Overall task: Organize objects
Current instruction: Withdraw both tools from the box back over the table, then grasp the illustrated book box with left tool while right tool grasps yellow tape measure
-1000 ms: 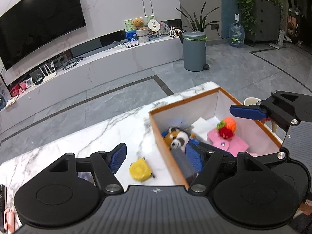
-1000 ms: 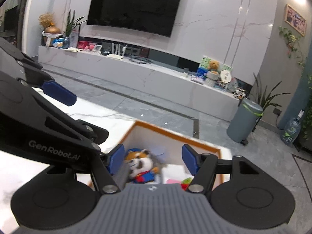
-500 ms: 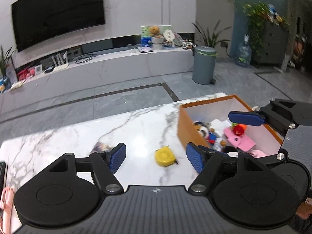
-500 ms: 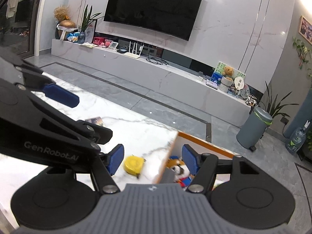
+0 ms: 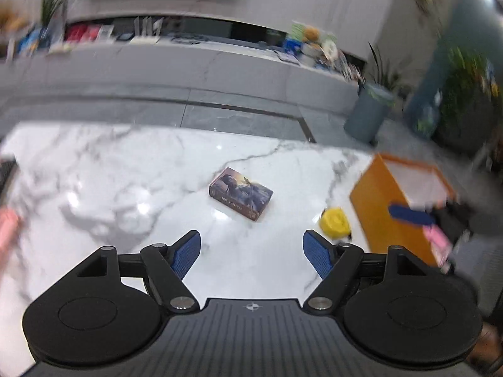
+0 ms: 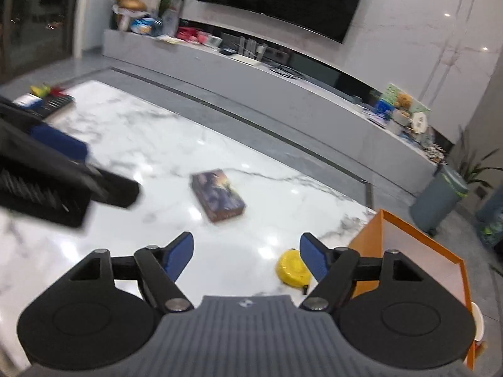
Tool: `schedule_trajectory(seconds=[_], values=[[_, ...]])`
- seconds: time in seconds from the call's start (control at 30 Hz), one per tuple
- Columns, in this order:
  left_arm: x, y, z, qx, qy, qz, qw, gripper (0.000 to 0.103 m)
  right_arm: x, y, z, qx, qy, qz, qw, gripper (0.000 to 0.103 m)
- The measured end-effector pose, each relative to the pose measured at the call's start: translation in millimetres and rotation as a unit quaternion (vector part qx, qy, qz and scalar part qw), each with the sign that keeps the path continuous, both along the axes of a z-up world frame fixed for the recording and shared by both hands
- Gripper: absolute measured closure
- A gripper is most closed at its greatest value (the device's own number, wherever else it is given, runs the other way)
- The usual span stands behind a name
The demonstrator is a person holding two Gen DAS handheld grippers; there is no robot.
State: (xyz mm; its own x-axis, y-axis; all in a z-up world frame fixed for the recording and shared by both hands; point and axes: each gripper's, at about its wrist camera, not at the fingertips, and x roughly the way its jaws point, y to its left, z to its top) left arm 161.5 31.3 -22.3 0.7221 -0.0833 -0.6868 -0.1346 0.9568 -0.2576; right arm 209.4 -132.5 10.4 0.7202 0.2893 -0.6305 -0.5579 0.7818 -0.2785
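A: On the marble surface [image 5: 132, 169], what is left to put away?

B: Two things that I can see. A small printed box [image 5: 240, 193] lies flat near the middle, and a yellow tape measure [image 5: 334, 223] sits just beside the outer wall of the orange box [image 5: 377, 213], not in it.

A: And inside the orange box?

B: Hard to say. From the left wrist view something pink [image 5: 435, 238] shows at its near corner, but the picture is blurred there. From the right wrist view only a pale inner wall shows, so I can't tell what it holds. My judgement: the sorting is under way, with at least the printed box and the tape measure left.

A: How are the grippers placed?

B: The left gripper [image 5: 251, 253] hangs above the surface and points at the printed box, which lies ahead of its fingertips and apart from them. Its jaws are spread wide with nothing between them. The right gripper [image 6: 245, 256] is spread wide too and empty, with the tape measure [image 6: 294, 268] just ahead of its right finger and partly hidden by it.

A: Anything else on the surface?

B: At the far left edge in the right wrist view lies a dark flat item [image 6: 52, 102] with some coloured bits next to it, too blurred to name.
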Motion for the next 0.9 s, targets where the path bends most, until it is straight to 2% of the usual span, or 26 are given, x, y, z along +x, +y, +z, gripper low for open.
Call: schedule_trajectory(seconds=[0.07, 0.17, 0.23, 0.33, 0.4, 0.5, 0.57, 0.67, 0.9], values=[[0.0, 9.0, -8.7, -0.015, -0.003, 0.007, 0.9999, 0.016, 14.8, -4.1, -10.7, 0.001, -0.002, -0.018, 1.000, 0.027], [1.5, 10.8, -17.2, -0.001, -0.011, -0.010, 0.9999, 0.016, 25.9, -6.1, -33.2, 0.002, -0.001, -0.045, 0.999, 0.027], [3.1, 8.1, -23.5, 0.021, -0.015, -0.035, 0.9991, 0.016, 30.0, -4.7, -51.1, 0.008, -0.004, -0.065, 0.998, 0.027], [10.0, 2.2, -37.7, 0.074, -0.014, -0.080, 0.9940, 0.016, 38.8, -5.7, -75.6, 0.023, -0.013, -0.096, 0.995, 0.027], [19.4, 1.0, -49.0, 0.093, -0.010, -0.092, 0.9914, 0.016, 46.0, -5.1, -90.6, 0.033, -0.020, -0.117, 0.992, 0.027], [32.4, 3.3, -63.6, 0.089, -0.005, -0.104, 0.9905, 0.016, 55.2, -6.0, -106.7, 0.054, -0.026, -0.145, 0.988, 0.026], [42.1, 1.7, -73.5, 0.092, 0.002, -0.112, 0.9894, 0.016, 61.6, -8.0, -112.3, 0.069, -0.026, -0.162, 0.984, 0.019], [56.7, -1.9, -86.1, 0.097, 0.009, -0.118, 0.9882, 0.016, 73.3, -12.5, -117.7, 0.081, -0.027, -0.182, 0.980, 0.019], [91.5, -0.6, -95.8, 0.071, 0.003, -0.091, 0.9932, 0.015, 108.5, -10.1, -121.7, 0.076, -0.029, -0.197, 0.977, 0.018]])
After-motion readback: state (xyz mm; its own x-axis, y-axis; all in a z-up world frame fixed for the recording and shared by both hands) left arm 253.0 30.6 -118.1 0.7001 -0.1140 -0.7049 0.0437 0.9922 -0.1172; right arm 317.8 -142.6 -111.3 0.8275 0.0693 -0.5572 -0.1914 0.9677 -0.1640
